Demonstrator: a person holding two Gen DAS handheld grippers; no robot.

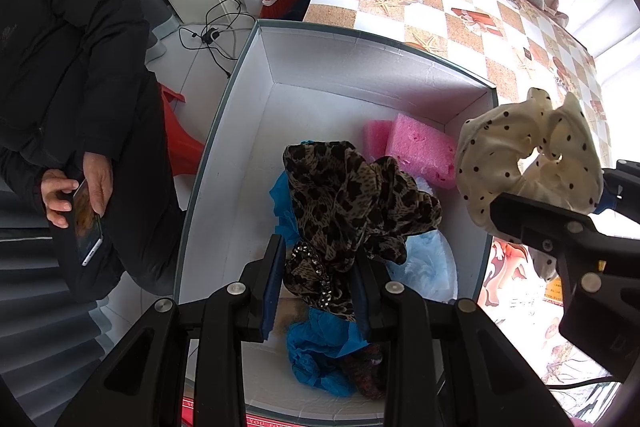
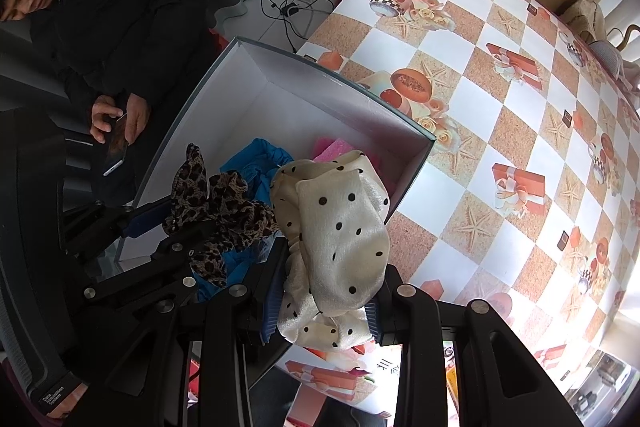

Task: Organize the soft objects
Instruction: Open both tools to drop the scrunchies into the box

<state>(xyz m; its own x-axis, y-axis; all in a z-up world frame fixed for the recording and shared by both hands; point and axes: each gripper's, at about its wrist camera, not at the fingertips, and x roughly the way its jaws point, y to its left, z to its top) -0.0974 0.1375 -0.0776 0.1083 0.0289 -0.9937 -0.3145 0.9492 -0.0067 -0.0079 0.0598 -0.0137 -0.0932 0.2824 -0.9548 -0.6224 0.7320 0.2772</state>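
Checkered tablecloth (image 2: 500,115) on table, white tile floor (image 1: 192,67) – bright window light rt.

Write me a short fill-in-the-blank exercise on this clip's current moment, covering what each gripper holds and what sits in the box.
1. The left gripper has its jaws closed on a ____-print fabric scrunchie.
2. The right gripper holds a cream scrunchie patterned with black ____.
3. The rectangular foam sponge lying inside the white cardboard box is ____ in colour.

Missing words: leopard; dots; pink
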